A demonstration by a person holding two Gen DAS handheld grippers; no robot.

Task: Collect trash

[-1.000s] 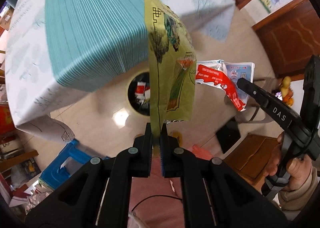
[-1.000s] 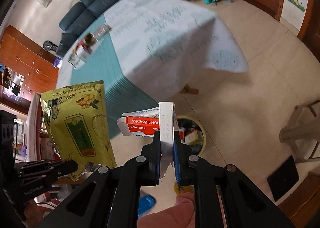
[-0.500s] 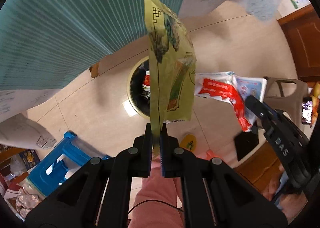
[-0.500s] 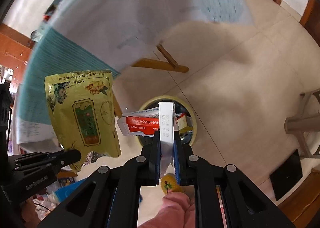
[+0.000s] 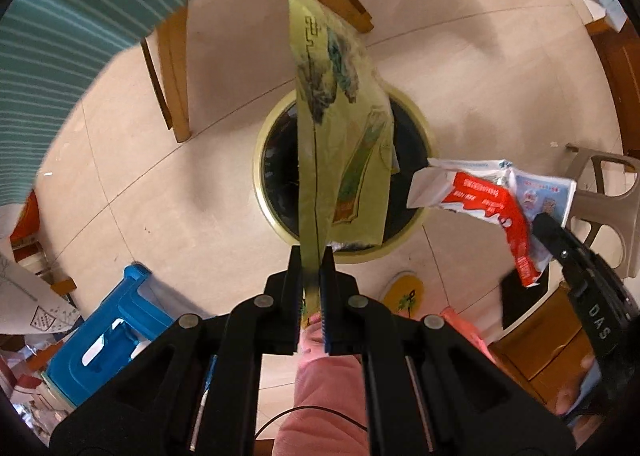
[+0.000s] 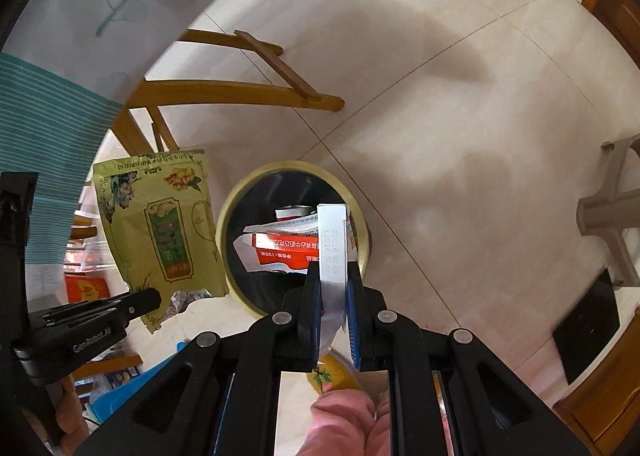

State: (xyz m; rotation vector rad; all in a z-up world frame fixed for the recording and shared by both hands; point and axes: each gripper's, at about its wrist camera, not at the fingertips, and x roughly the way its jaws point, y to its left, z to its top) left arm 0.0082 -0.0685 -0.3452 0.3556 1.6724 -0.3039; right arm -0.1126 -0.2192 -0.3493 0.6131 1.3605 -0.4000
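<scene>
**Supervisor:** Report gripper status, nearest items first.

**Operator:** In the left wrist view my left gripper (image 5: 310,256) is closed on the bottom edge of the yellow-green pouch (image 5: 344,127). The fingers are pressed flat against the foil. In the right wrist view my right gripper (image 6: 333,280) is clamped on the end flap of the red-and-white packet (image 6: 296,246). Neither one is slack.

**Supervisor:** Orientation of each item?

**Operator:** The pouch extends straight away from the left fingers, long axis in line with them, seen nearly edge-on. The packet lies crosswise to the right fingers and extends toward my left side.

**Supervisor:** Location of the receptacle relative to each gripper?

**Operator:** The trash bin (image 5: 262,191) stands on the tiled floor (image 5: 500,95), directly beyond both loads, mouth up, with earlier trash inside. In the right wrist view the packet overlaps the opening (image 6: 240,215) almost entirely. From that same view the pouch sits beside the rim, toward the table legs (image 6: 240,93). I judge the right gripper the better aligned.

**Supervisor:** Requirement for the next move?

**Operator:** Release right first. Shift the left gripper over the opening before releasing; otherwise the pouch may catch the rim.
</scene>
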